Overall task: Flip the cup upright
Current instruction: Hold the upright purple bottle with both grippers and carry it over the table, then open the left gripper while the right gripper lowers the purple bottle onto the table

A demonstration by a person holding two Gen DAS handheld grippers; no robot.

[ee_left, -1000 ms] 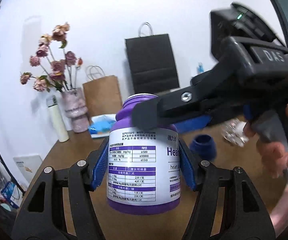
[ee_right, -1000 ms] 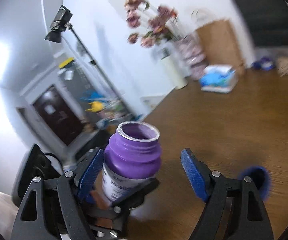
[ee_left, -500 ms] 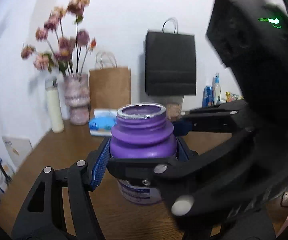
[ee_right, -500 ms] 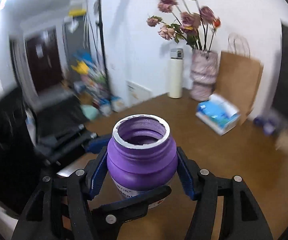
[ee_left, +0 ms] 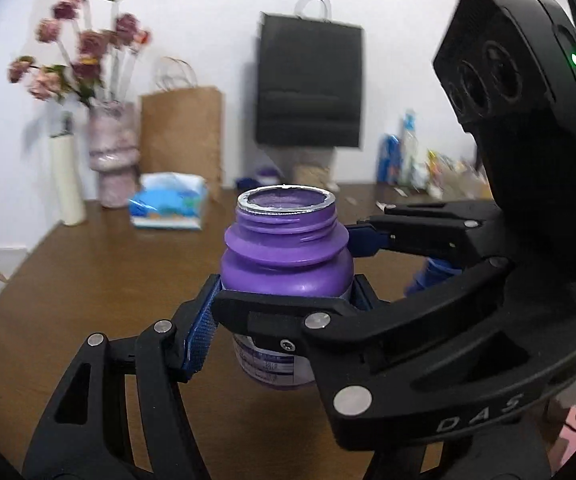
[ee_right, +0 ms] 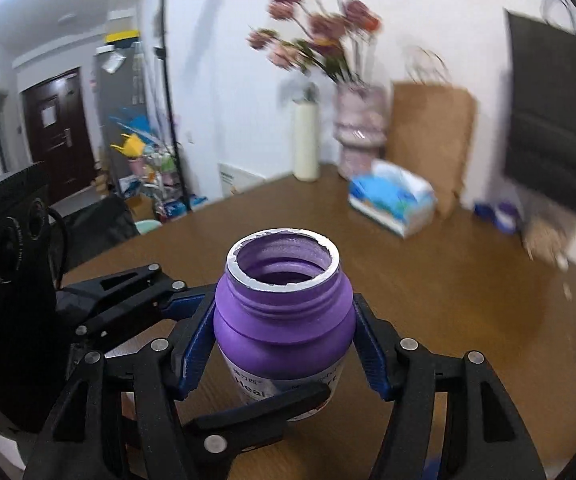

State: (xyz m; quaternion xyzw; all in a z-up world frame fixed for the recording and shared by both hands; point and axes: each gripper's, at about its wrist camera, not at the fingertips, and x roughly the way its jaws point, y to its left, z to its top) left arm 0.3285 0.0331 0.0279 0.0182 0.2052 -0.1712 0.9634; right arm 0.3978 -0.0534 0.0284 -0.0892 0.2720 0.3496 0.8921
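Above the table point(ee_right: 468, 300), well in front of the black bag point(ee_left: 310, 84), brown bag point(ee_left: 182, 136) and vase point(ee_left: 114, 160), the open-mouthed purple jar point(ee_right: 284, 316) stands upright, clamped by both the right gripper point(ee_right: 284, 344) and left gripper point(ee_left: 282, 304)

A brown wooden table point(ee_right: 468, 300) runs to a white wall point(ee_left: 216, 8); far left stands a vase of dried flowers point(ee_left: 114, 152), with a brown paper bag point(ee_left: 182, 132) beside it; a black bag point(ee_left: 310, 84) stands further right. Far left in the right wrist view, a dark door point(ee_right: 58, 128) and a light stand point(ee_right: 166, 80).
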